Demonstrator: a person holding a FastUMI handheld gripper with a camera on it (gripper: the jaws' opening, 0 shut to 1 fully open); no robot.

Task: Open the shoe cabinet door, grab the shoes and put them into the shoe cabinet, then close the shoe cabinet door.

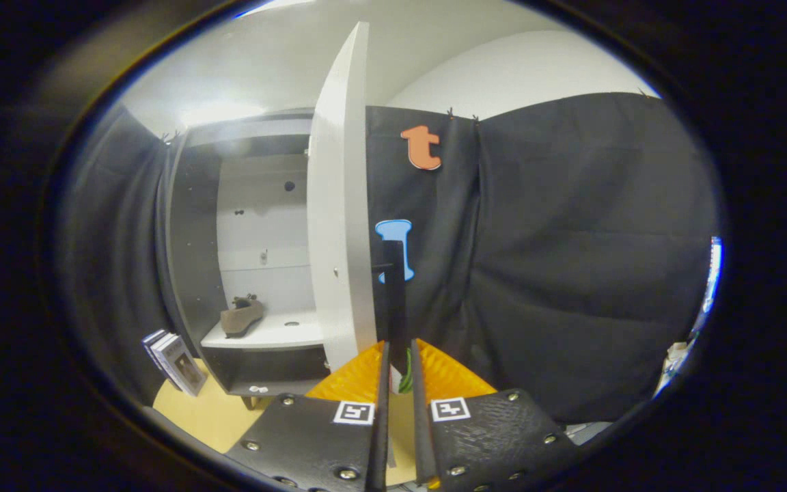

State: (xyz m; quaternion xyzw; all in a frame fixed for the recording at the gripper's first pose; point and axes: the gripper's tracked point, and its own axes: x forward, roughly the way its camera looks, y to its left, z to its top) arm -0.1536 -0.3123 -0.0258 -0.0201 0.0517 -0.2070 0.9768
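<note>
Fingers (395, 369) nearly together, only a thin slot left, closed around the dark vertical bar handle (394, 301) on the shoe cabinet door (340, 205). Whether both pads truly press on that handle, cannot tell from here. Door swung wide, seen edge-on, white, standing tall just ahead of the fingers and left of the handle. Beyond and to the left, shoe cabinet (192, 239) open: dark side panel, pale back wall, white shelf (267, 335). On that shelf, one brown shoe (241, 318), toe pointing right, laces up top, resting flat near the shelf's left end. Down left of the cabinet, a pair of boxes (175, 362) leaning upright on the wooden table (205, 410). Black cloth wall behind the door.
</note>
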